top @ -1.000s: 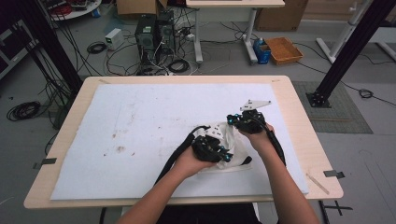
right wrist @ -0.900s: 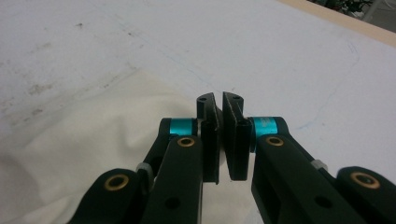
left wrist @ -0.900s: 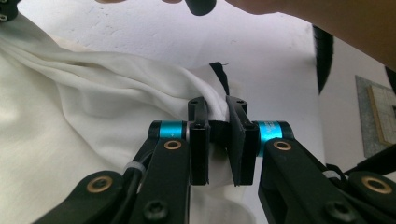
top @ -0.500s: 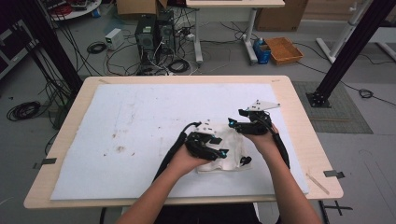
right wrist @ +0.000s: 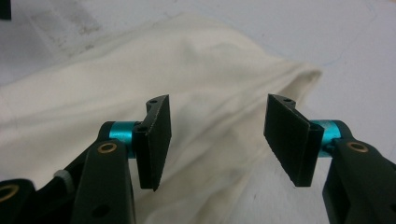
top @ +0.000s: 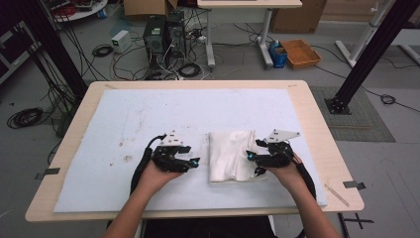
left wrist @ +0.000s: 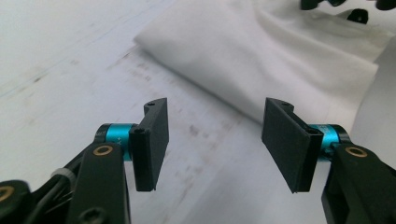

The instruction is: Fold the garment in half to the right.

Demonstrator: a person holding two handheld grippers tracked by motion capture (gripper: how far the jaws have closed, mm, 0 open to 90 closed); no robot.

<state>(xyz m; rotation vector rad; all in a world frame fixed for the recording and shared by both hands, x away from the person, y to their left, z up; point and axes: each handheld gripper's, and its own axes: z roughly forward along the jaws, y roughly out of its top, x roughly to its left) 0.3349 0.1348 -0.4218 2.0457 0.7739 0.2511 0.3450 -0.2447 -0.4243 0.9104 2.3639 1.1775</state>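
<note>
The folded cream-white cloth (right wrist: 140, 93) runs off the right gripper view at nine o'clock; its underside against the pale table (top: 307, 119) stays hidden.

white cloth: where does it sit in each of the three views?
High view: white cloth lies folded at centre, between the two grippers.
Left gripper view: it fills the upper right, beyond the open jaws.
Right gripper view: it spreads across the middle, behind and under the jaws.
Shared landmark: the pale stained mat.
</note>
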